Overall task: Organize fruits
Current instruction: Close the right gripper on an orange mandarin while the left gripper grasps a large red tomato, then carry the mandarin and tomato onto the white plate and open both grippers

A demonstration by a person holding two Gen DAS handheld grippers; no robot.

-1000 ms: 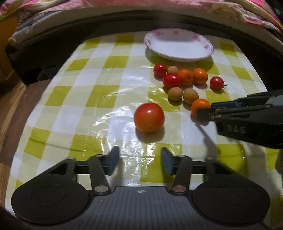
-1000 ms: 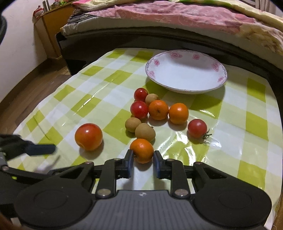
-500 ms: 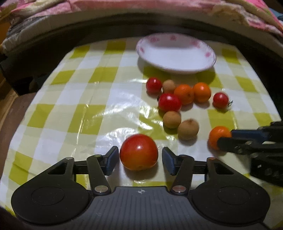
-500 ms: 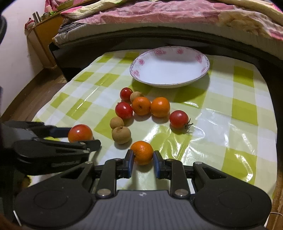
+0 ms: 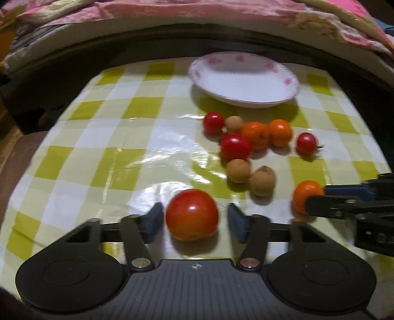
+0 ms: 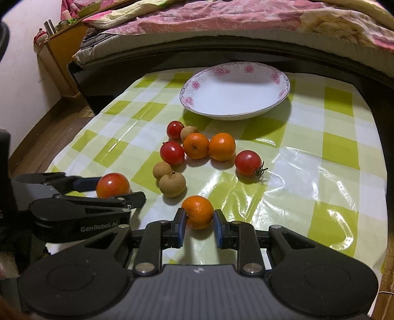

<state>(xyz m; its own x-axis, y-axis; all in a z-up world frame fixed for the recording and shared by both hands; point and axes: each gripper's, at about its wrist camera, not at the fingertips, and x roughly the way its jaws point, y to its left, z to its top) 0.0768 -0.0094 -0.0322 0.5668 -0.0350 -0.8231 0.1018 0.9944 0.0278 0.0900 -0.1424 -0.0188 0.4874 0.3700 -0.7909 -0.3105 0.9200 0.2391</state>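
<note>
In the left wrist view, the left tongs [image 5: 194, 220] stand released, their two fingers on either side of a large red tomato [image 5: 192, 214] with a gap showing on each side. The tomato sits on the counter [image 5: 103, 157], which is covered in a green and white checked cloth. Farther back lie two brown longans [image 5: 250, 176], three small red tomatoes and two oranges [image 5: 267, 134] in a loose cluster, and behind them a white plate [image 5: 245, 81] with pink flowers on its rim, holding nothing. At the right edge, the right tongs [image 5: 311, 198] reach in from the side around a small orange [image 5: 306, 195].

In the right wrist view, the right tongs [image 6: 197, 222] bracket the small orange [image 6: 197, 211], which rests on the counter [image 6: 320, 157]. The left blue pad touches its skin; whether the right pad presses it I cannot tell, so the grip is unclear. To the left, the left tongs [image 6: 110, 190] lie around the large red tomato [image 6: 112, 185], one finger behind it and one in front. The cluster of fruit sits between the tongs and the plate [image 6: 234, 92]. A bed [image 6: 221, 22] with a pink floral cover runs behind the counter.
</note>
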